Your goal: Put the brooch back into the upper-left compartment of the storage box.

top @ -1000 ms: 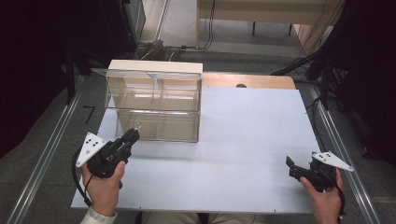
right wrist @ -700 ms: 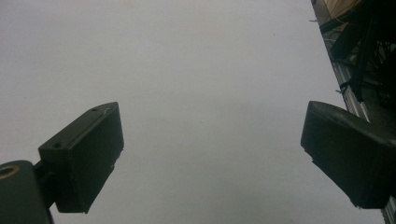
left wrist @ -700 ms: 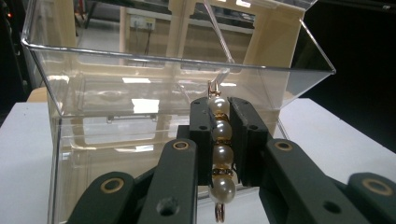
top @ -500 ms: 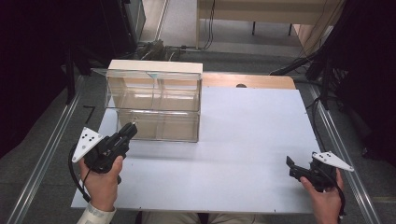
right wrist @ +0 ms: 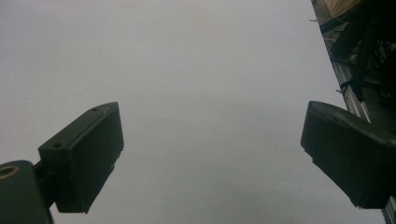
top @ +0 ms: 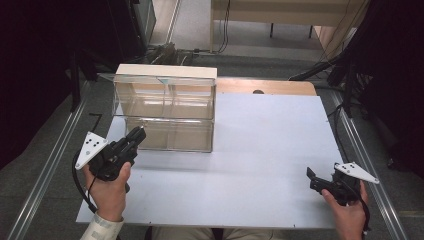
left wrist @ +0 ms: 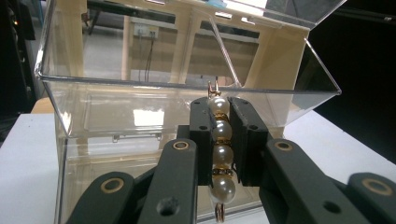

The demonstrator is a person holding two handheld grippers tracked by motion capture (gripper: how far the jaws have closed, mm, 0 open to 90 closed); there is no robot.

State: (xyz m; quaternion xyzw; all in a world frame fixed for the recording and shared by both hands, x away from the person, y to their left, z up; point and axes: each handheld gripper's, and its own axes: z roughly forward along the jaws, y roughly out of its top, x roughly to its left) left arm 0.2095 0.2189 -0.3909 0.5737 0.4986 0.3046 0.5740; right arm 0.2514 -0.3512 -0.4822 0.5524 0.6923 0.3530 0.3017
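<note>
Carrying pearl strand (left wrist: 218, 154) pinched in left gripper (left wrist: 218, 122) toward clear box (top: 165, 107); next: lift over rim, release. Right gripper (right wrist: 210, 158) spread, idle.

You've got a white tabletop (top: 260, 150) under you | grey floor (top: 200, 25) beyond it | a pale wooden desk (top: 280, 10) at the back | cables (top: 165, 50) trailing on that floor | dark either side | metal rails (top: 47, 170) flanking.

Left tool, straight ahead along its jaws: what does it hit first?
Probably the clear box. The left tool, shut on a pearl strand, points at the box's near wall just below its rim in the left gripper view. In the high view its tip sits close to that wall; the gap is hard to judge.
</note>
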